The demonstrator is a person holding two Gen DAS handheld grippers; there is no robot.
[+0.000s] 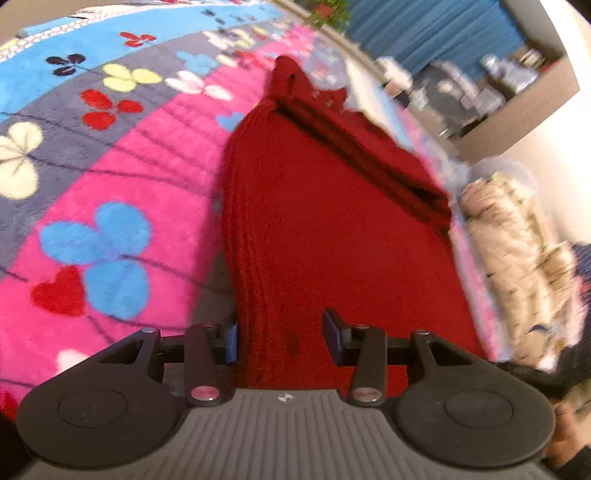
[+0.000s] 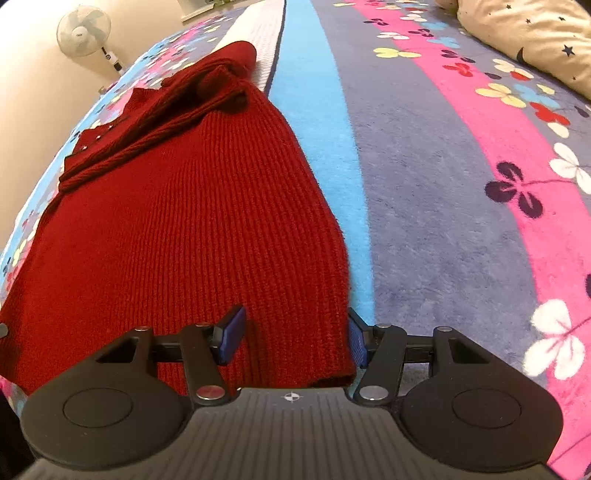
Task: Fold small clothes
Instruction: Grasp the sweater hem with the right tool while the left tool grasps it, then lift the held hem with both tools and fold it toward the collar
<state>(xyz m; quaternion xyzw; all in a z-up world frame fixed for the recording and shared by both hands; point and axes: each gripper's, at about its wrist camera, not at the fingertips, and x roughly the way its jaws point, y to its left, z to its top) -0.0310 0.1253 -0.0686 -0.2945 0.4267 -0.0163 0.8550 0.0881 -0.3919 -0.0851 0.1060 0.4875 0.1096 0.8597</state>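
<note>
A dark red ribbed knit sweater [image 1: 325, 229] lies flat on a flowered blanket [image 1: 122, 173], with its sleeves folded across the far end. My left gripper [image 1: 280, 339] is open, with the sweater's near left hem corner between its jaws. In the right wrist view the sweater [image 2: 192, 229] fills the left half, a bunched sleeve at its far end. My right gripper [image 2: 293, 339] is open, and the sweater's near right hem corner lies between its jaws. Neither gripper is closed on the cloth.
The striped blanket [image 2: 443, 206] in pink, grey and blue covers the bed. A beige star-print pillow [image 2: 532, 40] lies at the far right. A bagged beige bundle [image 1: 517, 258] sits beside the sweater. A standing fan [image 2: 86, 33] is beyond the bed. Shelves with clutter [image 1: 480, 92] are in the background.
</note>
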